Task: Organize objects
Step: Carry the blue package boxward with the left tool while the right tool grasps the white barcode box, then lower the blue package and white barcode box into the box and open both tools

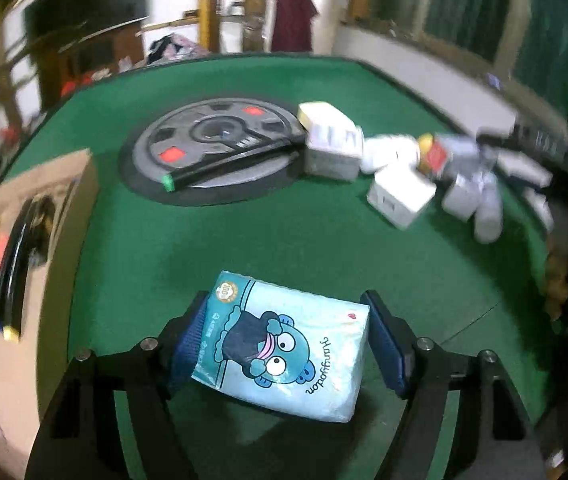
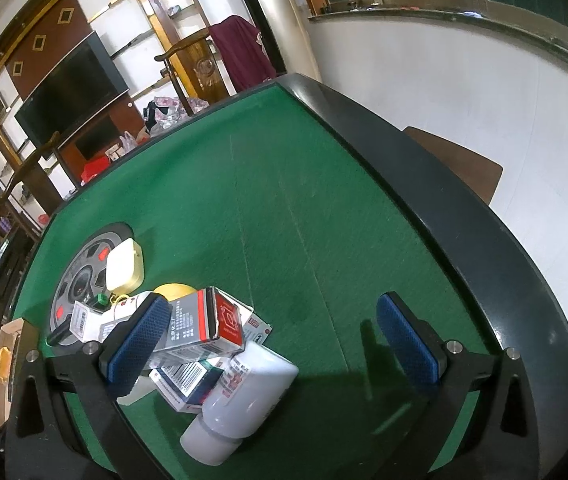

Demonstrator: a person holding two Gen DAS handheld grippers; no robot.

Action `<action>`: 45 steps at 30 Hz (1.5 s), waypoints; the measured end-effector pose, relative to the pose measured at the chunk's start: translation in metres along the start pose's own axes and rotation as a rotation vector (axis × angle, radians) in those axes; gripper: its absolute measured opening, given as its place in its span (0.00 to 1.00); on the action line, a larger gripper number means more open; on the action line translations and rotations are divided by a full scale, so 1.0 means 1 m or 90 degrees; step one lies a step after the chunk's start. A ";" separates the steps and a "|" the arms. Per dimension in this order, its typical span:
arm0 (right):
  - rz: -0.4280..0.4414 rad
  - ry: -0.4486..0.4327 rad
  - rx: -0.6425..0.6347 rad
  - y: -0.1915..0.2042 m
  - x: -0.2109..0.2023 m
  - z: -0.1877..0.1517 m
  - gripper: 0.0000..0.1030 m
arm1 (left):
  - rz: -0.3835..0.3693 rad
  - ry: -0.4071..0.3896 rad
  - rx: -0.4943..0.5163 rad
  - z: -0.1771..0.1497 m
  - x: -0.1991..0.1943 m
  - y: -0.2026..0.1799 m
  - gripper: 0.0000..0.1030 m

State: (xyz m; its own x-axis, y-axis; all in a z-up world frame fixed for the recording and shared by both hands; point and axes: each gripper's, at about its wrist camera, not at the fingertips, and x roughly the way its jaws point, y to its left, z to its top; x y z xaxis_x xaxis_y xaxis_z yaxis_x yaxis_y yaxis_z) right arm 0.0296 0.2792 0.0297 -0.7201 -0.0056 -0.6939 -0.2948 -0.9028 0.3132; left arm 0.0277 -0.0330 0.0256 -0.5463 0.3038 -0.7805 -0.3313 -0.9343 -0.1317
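Between my left gripper's (image 1: 284, 344) pads sits the tissue pack (image 1: 282, 346), clamped, long axis running pad to pad, above the green table (image 1: 284, 232). My right gripper (image 2: 280, 344) gapes wide beside the bottle (image 2: 244, 392).

The soft tissue pack (image 1: 284, 346) is light blue with a teal cartoon creature with big white eyes. Blue bumpy pads (image 1: 188, 340) sit on each side of it, on black arms. Behind the pack, the flat table top (image 1: 284, 232) is green. Farther behind it is a round grey plate (image 1: 212, 142) with red patches. Left of the pack stands a brown cardboard box (image 1: 24, 280). The plastic bottle (image 2: 244, 396) is white with red marks.
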 end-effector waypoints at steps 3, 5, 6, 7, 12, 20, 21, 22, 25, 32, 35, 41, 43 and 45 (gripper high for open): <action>-0.001 -0.003 0.002 0.000 -0.001 -0.001 1.00 | -0.006 -0.027 -0.059 0.000 -0.017 0.014 0.67; 0.000 -0.008 0.001 0.001 -0.002 -0.002 1.00 | 0.014 -0.036 -0.067 0.001 -0.025 0.016 0.67; 0.002 -0.017 -0.004 0.004 -0.005 -0.002 1.00 | 0.010 -0.037 -0.067 0.002 -0.030 0.016 0.67; 0.003 -0.024 -0.010 0.007 -0.009 -0.003 1.00 | 0.006 -0.042 -0.067 0.001 -0.036 0.017 0.67; 0.091 -0.004 -0.117 0.068 -0.031 0.000 1.00 | -0.007 -0.083 -0.069 -0.004 -0.073 0.029 0.67; 0.022 0.111 -0.459 0.208 0.034 -0.020 1.00 | 0.029 -0.126 -0.127 -0.032 -0.122 0.093 0.67; 0.013 0.120 -0.486 0.219 0.043 -0.024 1.00 | 0.039 -0.127 -0.142 -0.037 -0.126 0.107 0.67; 0.005 0.122 -0.504 0.225 0.049 -0.028 1.00 | 0.047 -0.127 -0.155 -0.041 -0.129 0.121 0.67; -0.044 0.124 -0.573 0.242 0.068 -0.043 0.99 | 0.076 -0.125 -0.195 -0.056 -0.136 0.157 0.67; -0.080 0.162 -0.561 0.239 0.087 -0.048 0.51 | 0.092 -0.129 -0.256 -0.077 -0.132 0.203 0.67; -0.059 0.156 -0.506 0.236 0.075 -0.040 0.51 | 0.086 -0.122 -0.274 -0.084 -0.130 0.217 0.67; 0.065 0.162 -0.405 0.257 0.034 -0.033 0.51 | 0.105 -0.100 -0.251 -0.071 -0.128 0.233 0.67; 0.139 0.184 -0.374 0.274 0.022 -0.039 0.52 | 0.130 -0.089 -0.224 -0.060 -0.125 0.236 0.67; 0.210 0.213 -0.362 0.299 0.014 -0.055 0.52 | 0.163 -0.067 -0.189 -0.047 -0.116 0.239 0.67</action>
State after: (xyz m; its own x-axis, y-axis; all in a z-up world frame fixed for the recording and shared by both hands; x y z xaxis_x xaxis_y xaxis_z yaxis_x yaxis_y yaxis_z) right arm -0.0343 -0.0141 0.0777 -0.4584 -0.3638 -0.8109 0.3401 -0.9147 0.2182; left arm 0.0478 -0.3007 0.0560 -0.6635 0.0570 -0.7460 0.0539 -0.9909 -0.1237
